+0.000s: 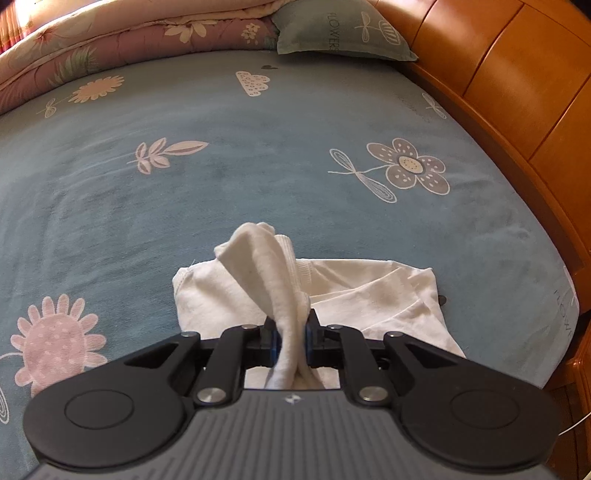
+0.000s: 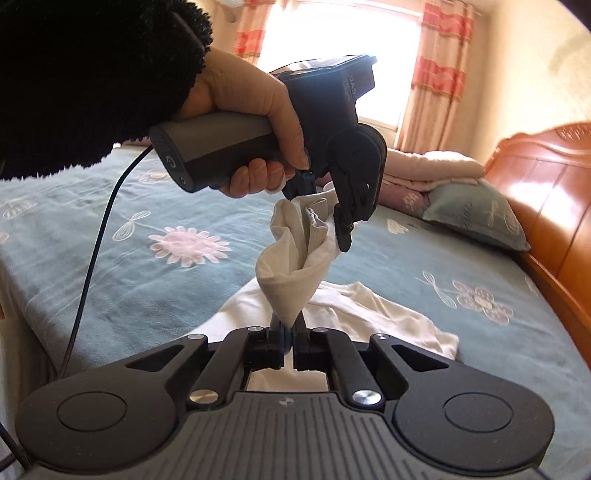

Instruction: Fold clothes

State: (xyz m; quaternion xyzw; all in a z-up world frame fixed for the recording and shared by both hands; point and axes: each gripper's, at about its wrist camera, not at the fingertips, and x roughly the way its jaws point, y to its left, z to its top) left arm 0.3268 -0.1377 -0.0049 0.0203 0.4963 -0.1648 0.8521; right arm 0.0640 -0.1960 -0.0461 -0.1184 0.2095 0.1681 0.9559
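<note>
A white garment [image 1: 373, 291] lies partly on the blue flowered bed sheet [image 1: 258, 166], with one bunched part lifted off it. My left gripper [image 1: 290, 332] is shut on a twisted fold of it that stands up ahead of the fingers. In the right wrist view my right gripper [image 2: 288, 328] is shut on the lower tip of the same lifted fold [image 2: 295, 266]. Above it a hand in a black fleecy sleeve [image 2: 92, 74] holds the left gripper [image 2: 325, 210], which pinches the fold's upper end. The rest of the garment [image 2: 373, 314] trails on the bed behind.
A wooden headboard [image 1: 517, 92] curves along the bed's right side. A blue pillow [image 1: 343, 29] and a folded floral quilt [image 1: 110, 40] sit at the far end. A black cable [image 2: 92, 258] hangs from the left gripper's handle. A curtained window [image 2: 343, 44] is bright behind.
</note>
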